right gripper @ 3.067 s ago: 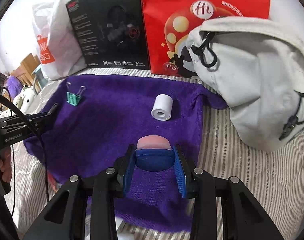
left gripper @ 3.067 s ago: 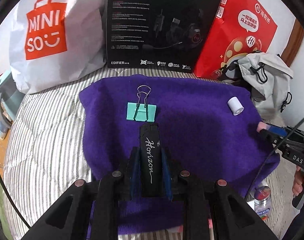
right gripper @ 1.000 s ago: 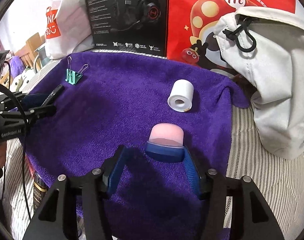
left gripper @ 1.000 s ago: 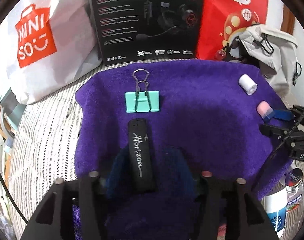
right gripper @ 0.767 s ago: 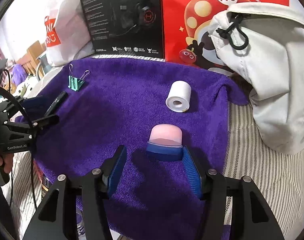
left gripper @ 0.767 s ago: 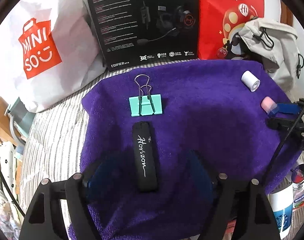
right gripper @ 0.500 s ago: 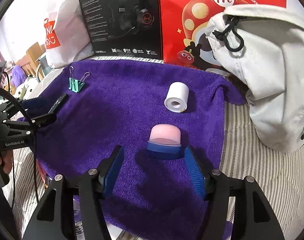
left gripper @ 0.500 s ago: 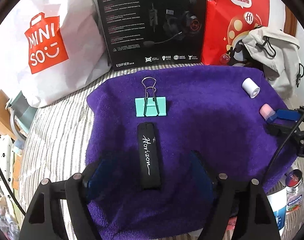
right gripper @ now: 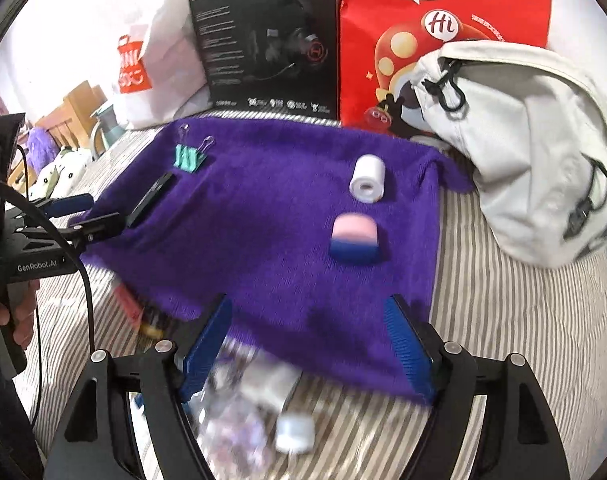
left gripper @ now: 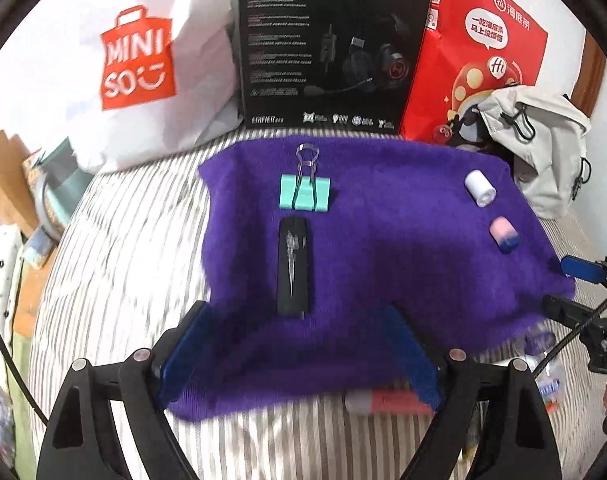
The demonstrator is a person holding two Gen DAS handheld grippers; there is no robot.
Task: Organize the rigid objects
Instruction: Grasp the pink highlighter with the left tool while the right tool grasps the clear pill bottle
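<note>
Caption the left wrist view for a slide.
Open left gripper hovers behind a black stick and teal binder clip on a purple towel.

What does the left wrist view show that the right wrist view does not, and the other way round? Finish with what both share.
Only the left wrist view shows the left gripper from behind, jaws open, and the full MINISO bag. Only the right wrist view shows the right gripper from behind, open, a blurred clear bottle below it, and the hand on the other gripper's handle. Both show the purple towel, teal binder clip, black stick, white roll, pink and blue piece, headset box and red bag.
</note>
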